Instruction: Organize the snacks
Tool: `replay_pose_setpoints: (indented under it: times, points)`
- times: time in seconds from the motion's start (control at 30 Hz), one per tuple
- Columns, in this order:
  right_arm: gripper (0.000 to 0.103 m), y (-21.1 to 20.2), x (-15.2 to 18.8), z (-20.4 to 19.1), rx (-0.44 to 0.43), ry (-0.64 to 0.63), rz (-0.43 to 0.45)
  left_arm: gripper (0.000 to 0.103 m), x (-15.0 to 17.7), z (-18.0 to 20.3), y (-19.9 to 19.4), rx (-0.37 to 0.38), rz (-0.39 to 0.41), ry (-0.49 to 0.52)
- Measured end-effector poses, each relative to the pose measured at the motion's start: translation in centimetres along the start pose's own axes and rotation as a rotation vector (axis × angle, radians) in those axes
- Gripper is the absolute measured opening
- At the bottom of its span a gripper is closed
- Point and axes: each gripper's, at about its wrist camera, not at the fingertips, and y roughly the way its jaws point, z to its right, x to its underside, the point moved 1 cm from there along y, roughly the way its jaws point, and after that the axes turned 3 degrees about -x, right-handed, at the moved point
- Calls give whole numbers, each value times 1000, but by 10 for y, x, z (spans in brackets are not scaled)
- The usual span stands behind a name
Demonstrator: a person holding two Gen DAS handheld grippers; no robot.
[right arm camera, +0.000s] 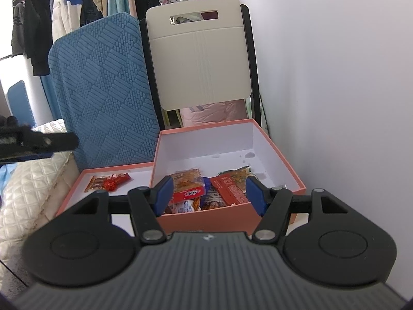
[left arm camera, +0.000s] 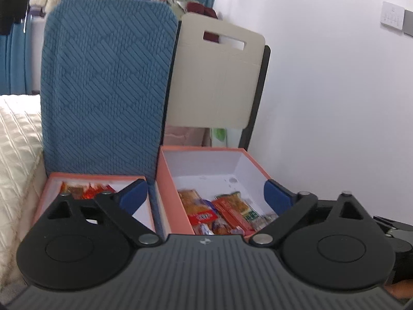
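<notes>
Heap of foil snack packets in deep salmon cardboard box lies just ahead of half-open, empty right gripper; left gripper wide, empty.

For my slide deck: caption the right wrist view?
Open right gripper faces deep box of snack packets; shallow lid holds few.

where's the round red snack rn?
In the right wrist view, the round red snack lies in the shallow pink tray left of the deeper pink box, beside an orange packet, in front of the blue chair.
</notes>
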Motion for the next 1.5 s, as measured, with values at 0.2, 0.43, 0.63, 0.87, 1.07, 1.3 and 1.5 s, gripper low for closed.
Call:
replay_pose_setpoints:
  times: [0.2,0.43,0.63,0.87,1.07,1.3,1.5]
  points:
    - [64,1,0,0,9,-8,1,103,-3,2,0,-28,-5,14]
    - [65,2,-1,3,35,-8,0,103,-3,0,-3,-43,-4,6]
    - [103,3,-2,5,43,-1,11,103,-3,-2,-3,-54,-7,-2]
    - [103,4,-1,5,57,-8,11,103,-3,-2,-1,-65,-18,-4]
    - [103,4,-2,5,60,-12,11,103,-2,-3,0,-76,-30,-7]
    - [103,5,-4,0,54,-30,21,103,-3,-4,-1,-84,-29,-14]
    - [103,4,-6,0,49,-29,23,103,-3,-3,-2,-89,-32,-13]
